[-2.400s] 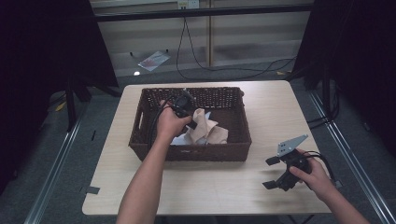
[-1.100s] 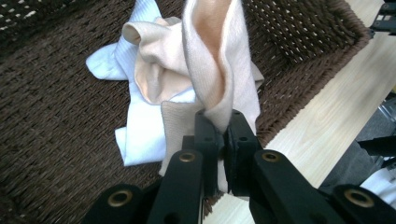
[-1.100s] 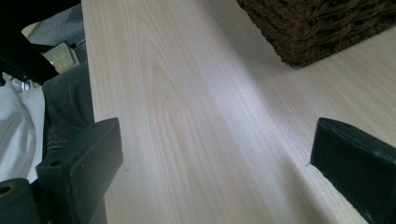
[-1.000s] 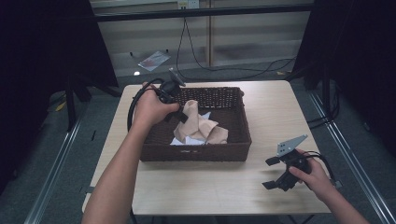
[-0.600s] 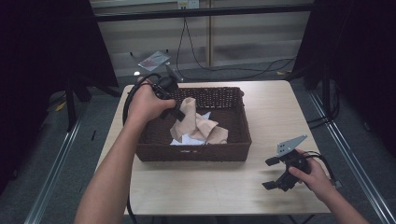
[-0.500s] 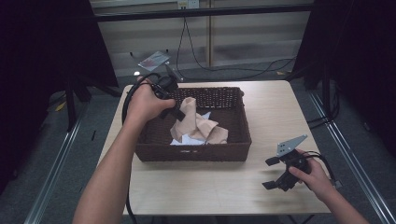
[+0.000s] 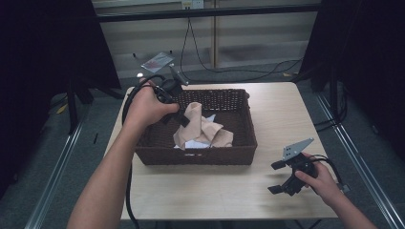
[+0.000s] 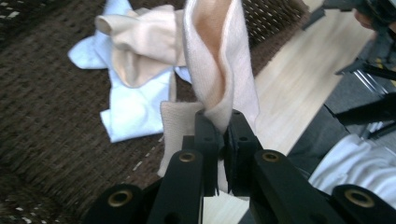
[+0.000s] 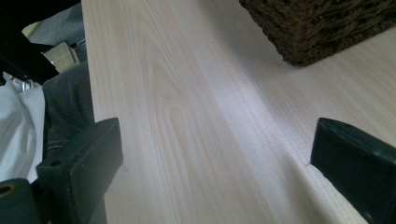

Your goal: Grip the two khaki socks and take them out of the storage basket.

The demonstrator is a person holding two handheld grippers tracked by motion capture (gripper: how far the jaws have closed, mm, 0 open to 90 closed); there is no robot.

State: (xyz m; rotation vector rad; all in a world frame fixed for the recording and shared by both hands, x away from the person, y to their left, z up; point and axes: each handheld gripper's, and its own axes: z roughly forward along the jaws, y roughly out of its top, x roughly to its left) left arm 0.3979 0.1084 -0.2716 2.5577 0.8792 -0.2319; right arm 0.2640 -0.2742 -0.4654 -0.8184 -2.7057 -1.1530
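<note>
At the basket's (image 7: 196, 155) left end, the left gripper (image 7: 182, 119) has its jaws clenched on a corner of a beige cloth (image 7: 193, 117), drawing it up so the fabric hangs twisted over the heap left inside, apparently to pull one piece free. A white cloth (image 8: 126, 109) lies flat on the basket floor beneath. Farther right, on the table (image 7: 286, 114), the right gripper (image 7: 277, 177) rests with jaws released and nothing between them, seemingly waiting to take the cloth.
</note>
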